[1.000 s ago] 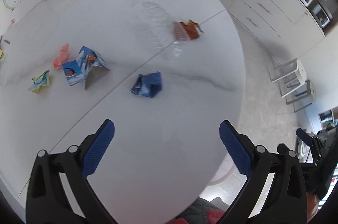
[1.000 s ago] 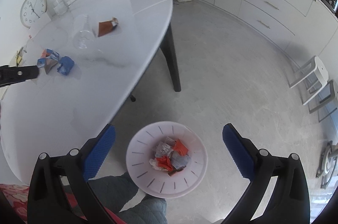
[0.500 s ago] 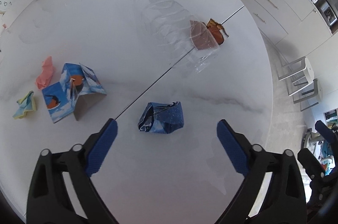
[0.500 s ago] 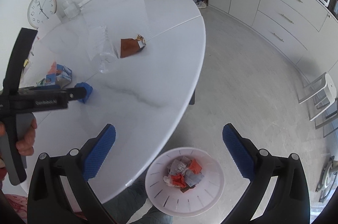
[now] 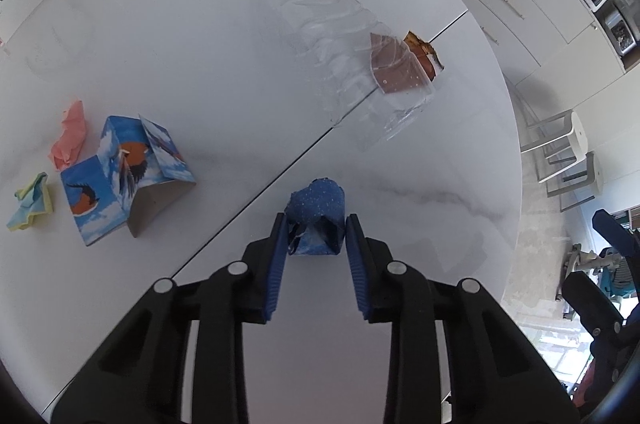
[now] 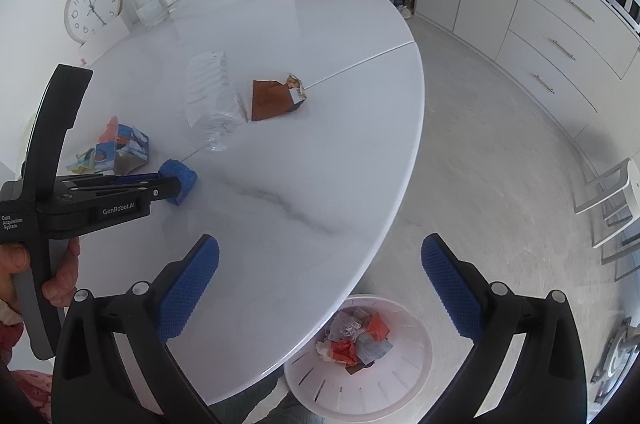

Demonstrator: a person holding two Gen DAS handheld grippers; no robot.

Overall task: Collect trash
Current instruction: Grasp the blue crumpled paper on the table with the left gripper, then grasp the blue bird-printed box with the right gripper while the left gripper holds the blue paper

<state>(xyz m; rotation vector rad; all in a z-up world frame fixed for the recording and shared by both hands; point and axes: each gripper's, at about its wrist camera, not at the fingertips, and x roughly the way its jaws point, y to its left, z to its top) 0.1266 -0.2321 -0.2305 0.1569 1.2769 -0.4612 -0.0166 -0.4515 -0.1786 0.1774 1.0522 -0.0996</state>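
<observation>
Trash collection partly complete: left gripper (image 5: 316, 224) clamped on crumpled blue wrapper (image 5: 317, 220), at table level, near centre of white marble table (image 6: 320, 160).

Right gripper (image 6: 320, 284) spread wide, empty, near table edge above slotted white bin (image 6: 416, 376) already holding crumpled scraps. Left on table: clear ribbed plastic bottle (image 5: 340, 52) lying far right, brown carton (image 6: 276, 98), folded bird-print box (image 5: 124, 176), pink paper (image 5: 70, 134) and yellow paper (image 5: 32, 202) wads far left.

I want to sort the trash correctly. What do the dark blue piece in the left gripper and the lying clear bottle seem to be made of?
The dark blue piece, between the closed-in fingers of the left gripper, looks like crumpled printed paper or thin card: matte, creased, with small white dots. The clear bottle looks like thin transparent plastic: ribbed walls, glossy highlights, and the brown wrapper shows through it.
</observation>
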